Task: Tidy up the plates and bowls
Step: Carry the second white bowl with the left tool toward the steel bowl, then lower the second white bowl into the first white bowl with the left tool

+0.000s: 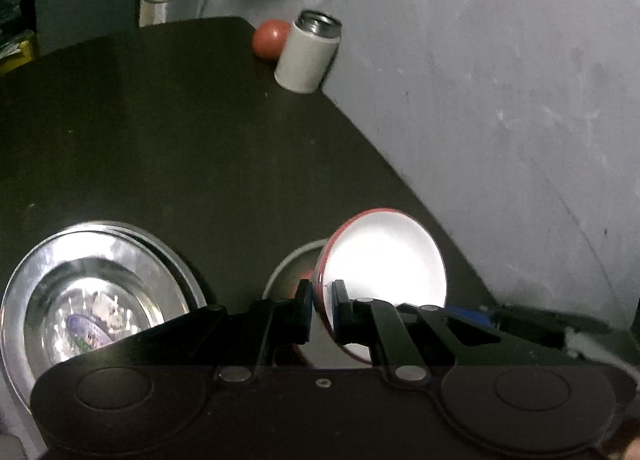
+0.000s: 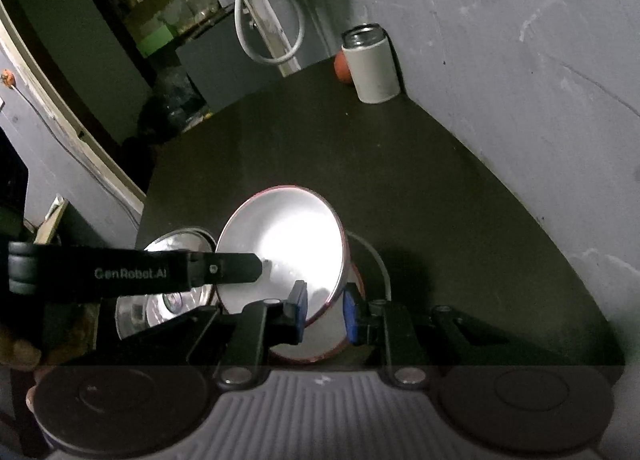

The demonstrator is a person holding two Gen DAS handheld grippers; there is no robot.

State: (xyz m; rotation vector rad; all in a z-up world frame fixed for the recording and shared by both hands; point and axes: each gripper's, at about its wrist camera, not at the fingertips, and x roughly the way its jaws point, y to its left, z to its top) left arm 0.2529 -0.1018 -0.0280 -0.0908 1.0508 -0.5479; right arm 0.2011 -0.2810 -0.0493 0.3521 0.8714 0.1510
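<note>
A white bowl with a red rim (image 1: 384, 260) hangs tilted above the dark table (image 1: 180, 140). My left gripper (image 1: 323, 308) is shut on its rim, one finger inside and one outside. In the right wrist view the same bowl (image 2: 280, 244) faces the camera. There the left gripper (image 2: 256, 266) reaches in from the left. My right gripper (image 2: 325, 310) is open, its blue pads straddling the bowl's near rim with a gap on the inner side. Below the bowl lies a white-rimmed dish (image 2: 380, 260), mostly hidden. A steel plate (image 1: 96, 292) sits to the left.
A grey-sleeved can (image 1: 308, 52) and a red ball (image 1: 270, 38) stand at the table's far corner. The grey wall (image 1: 520, 100) runs close along the table's right edge. A white cable (image 2: 272, 56) loops beyond the far edge. Clutter fills the room at left.
</note>
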